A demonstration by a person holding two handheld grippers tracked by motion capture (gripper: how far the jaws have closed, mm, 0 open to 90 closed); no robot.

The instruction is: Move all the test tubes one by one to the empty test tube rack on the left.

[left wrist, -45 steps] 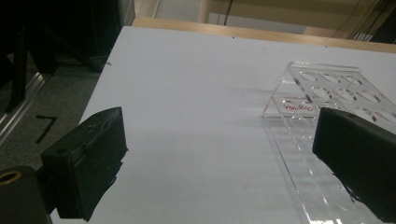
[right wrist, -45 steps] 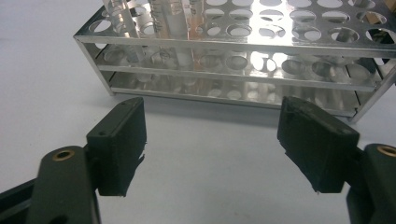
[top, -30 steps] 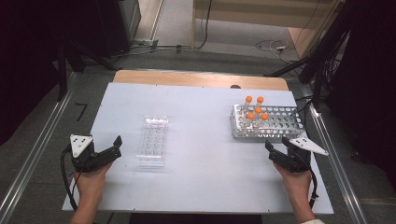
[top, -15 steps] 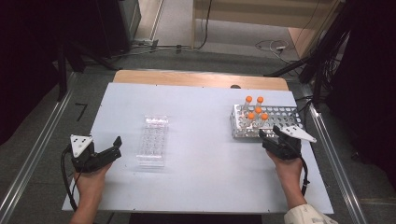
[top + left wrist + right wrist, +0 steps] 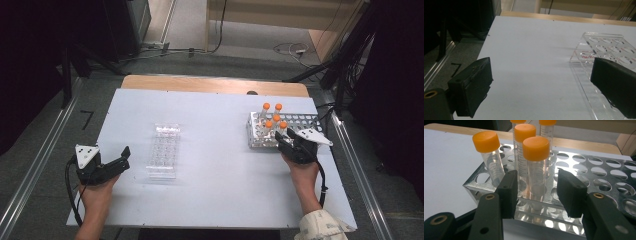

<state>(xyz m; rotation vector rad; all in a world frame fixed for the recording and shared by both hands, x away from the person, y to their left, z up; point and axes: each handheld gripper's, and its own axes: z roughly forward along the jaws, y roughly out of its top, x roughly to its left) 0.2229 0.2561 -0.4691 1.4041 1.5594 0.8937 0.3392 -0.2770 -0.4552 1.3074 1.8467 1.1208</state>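
While the counter (image 5: 210, 190) carries two racks well apart, the work in hand sits at its right side: the metal rack (image 5: 305, 121) holds five orange-capped tubes clustered at its near-left corner, and the clear rack (image 5: 164, 150) lies empty toward the left. The right gripper (image 5: 537, 192) has come level to the metal rack's near edge, and its fingers (image 5: 509, 190) have just been closing, with the nearest tube (image 5: 537, 170) between them but a gap still showing on either side, so it is not yet gripped. To do this well, I judge the fingers should close squarely on the tube's wall below the cap, clear of the neighbouring tube (image 5: 489, 157) at left, then draw straight up along the hole. That tube stands upright, long axis vertical, cap up. The left gripper (image 5: 112, 167) rests near the clear rack's near end, fingers (image 5: 472, 87) spread wide and holding nothing.
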